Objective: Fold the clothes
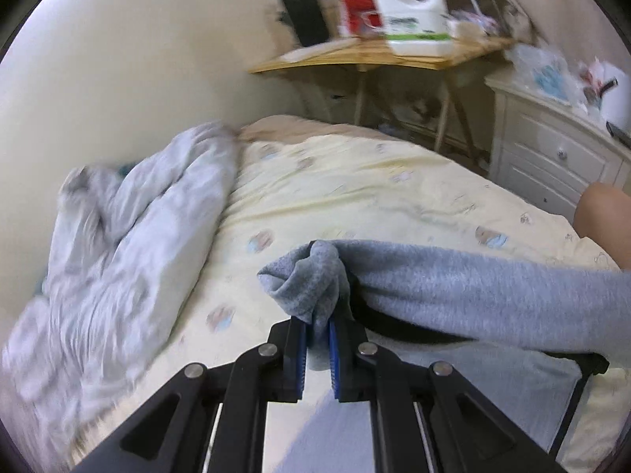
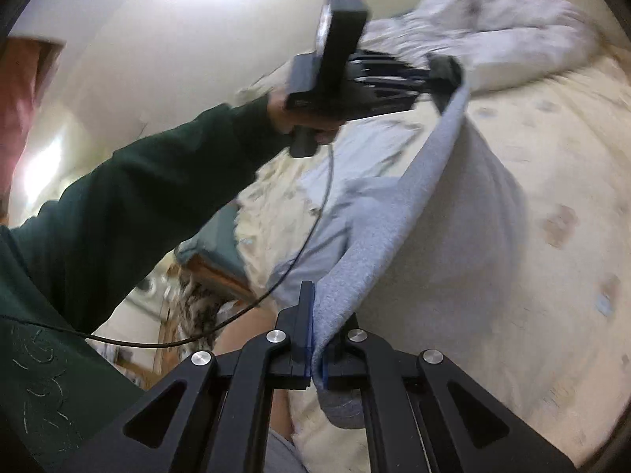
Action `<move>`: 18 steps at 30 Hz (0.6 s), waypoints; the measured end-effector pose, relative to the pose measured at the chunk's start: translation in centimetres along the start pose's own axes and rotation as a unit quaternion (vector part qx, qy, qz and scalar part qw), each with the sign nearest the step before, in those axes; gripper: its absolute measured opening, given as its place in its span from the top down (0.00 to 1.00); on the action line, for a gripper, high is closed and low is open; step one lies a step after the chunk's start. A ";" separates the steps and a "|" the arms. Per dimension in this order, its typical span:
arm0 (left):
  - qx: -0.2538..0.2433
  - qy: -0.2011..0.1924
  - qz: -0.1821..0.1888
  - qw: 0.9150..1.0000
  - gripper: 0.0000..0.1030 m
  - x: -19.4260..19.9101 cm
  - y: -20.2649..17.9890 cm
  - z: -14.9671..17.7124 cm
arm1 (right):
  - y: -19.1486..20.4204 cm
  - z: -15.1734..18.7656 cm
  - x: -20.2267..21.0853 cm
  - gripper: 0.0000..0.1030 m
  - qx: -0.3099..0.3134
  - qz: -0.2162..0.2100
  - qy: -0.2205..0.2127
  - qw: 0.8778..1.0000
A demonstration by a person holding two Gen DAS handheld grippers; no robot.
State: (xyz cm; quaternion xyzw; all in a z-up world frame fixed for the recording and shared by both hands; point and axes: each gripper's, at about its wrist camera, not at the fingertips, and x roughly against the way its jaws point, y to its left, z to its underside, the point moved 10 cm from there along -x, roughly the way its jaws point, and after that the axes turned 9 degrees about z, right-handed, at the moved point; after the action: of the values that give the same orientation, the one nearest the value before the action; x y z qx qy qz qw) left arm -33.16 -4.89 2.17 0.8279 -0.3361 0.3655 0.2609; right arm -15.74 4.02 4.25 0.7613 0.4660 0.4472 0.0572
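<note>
While both ends are pinched, the grey garment (image 1: 453,283) hangs stretched above the bed (image 1: 355,185); the left gripper (image 1: 317,349) and right gripper (image 2: 315,358), 2 clamps, keep its edge taut for folding.

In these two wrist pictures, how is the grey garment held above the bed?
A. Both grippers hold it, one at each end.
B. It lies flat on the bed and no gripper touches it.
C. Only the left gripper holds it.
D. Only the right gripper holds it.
A: the left gripper is shut on one end of the grey garment, the right gripper on the other, and it stretches between them.
</note>
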 end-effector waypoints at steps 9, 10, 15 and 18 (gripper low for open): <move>0.070 0.008 -0.010 0.997 0.91 1.8 6.1 12.4 | 7.0 -0.7 -13.1 0.98 0.057 -0.032 0.083 0.994; 0.080 0.006 -0.010 0.997 0.91 1.9 6.7 13.7 | 7.5 -0.5 -14.4 0.98 0.059 -0.035 0.094 0.993; 0.120 0.003 -0.010 0.993 0.91 1.6 8.0 19.6 | 9.7 0.3 -20.6 0.98 0.069 -0.050 0.141 0.986; 0.127 0.008 -0.005 0.992 0.91 1.5 7.8 22.4 | 11.2 1.2 -23.0 0.98 0.077 -0.063 0.164 0.981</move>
State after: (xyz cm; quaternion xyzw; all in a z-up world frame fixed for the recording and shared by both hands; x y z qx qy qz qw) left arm -28.58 -25.54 -8.54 0.8530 -0.2804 0.4108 0.1581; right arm -11.32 -19.33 -5.20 0.6489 0.5494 0.5240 -0.0503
